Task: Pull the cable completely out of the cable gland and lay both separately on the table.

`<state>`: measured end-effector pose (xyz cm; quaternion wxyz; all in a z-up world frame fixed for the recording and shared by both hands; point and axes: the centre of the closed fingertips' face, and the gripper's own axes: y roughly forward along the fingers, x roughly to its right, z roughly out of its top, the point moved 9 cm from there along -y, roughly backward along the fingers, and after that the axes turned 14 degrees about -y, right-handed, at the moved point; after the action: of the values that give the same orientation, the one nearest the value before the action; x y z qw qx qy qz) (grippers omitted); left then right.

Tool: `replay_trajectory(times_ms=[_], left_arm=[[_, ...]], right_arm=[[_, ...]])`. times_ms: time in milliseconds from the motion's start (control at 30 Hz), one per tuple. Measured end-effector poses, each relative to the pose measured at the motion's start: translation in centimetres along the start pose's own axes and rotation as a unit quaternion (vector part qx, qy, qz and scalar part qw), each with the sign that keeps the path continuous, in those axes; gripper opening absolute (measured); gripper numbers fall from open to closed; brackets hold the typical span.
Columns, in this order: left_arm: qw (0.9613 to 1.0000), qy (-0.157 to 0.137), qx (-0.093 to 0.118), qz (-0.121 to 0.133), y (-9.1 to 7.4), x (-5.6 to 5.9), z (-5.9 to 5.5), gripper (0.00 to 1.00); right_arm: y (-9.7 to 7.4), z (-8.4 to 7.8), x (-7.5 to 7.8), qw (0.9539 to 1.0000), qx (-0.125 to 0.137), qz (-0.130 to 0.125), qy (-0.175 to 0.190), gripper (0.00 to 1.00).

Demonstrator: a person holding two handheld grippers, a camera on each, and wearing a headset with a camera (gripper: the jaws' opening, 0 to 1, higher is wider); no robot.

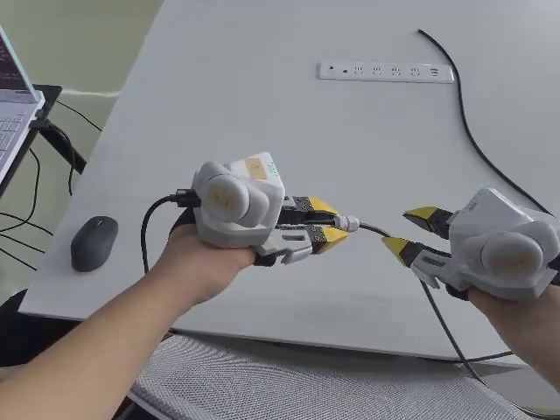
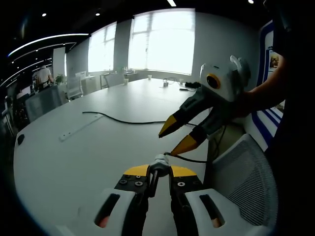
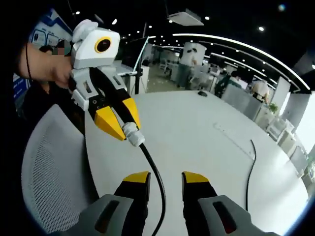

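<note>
Right gripper view: cable (image 3: 147, 157) runs lengthwise between the jaws of your spread right claw (image 3: 166, 176).
Left claw (image 1: 335, 224): pinching the cable gland (image 1: 347, 224).
Pull axis: straight away from your left.

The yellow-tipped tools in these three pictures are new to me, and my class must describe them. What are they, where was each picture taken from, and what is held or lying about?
They are hand-held two-jaw grippers, one in each of a person's hands. The head view comes from a headset camera looking down at a white table; each round picture comes from a camera on one gripper. The left gripper is shut on a small cable gland, whose black cable runs between the open jaws of the right gripper. On the table lie a power strip and a computer mouse.
</note>
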<state>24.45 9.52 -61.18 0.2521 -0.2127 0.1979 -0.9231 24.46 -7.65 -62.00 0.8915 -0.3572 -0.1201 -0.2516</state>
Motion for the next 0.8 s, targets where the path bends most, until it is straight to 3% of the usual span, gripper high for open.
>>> replay_trajectory(times_ms=[233,633,800], left_arm=[[1.0000,0.003,0.001,0.001,0.0,0.1,0.0,0.15],[1.0000,0.002,0.001,-0.001,-0.1,0.1,-0.1,0.15],[1.0000,0.002,0.000,-0.003,0.0,0.3,-0.2,0.15]], right_arm=[[1.0,1.4,-0.7,0.9988,0.008,0.018,-0.045,0.20],[1.8,1.9,-1.0,0.9983,0.024,0.037,-0.038,0.10],[1.9,2.0,-1.4,0.9971,0.025,0.046,-0.056,0.02]])
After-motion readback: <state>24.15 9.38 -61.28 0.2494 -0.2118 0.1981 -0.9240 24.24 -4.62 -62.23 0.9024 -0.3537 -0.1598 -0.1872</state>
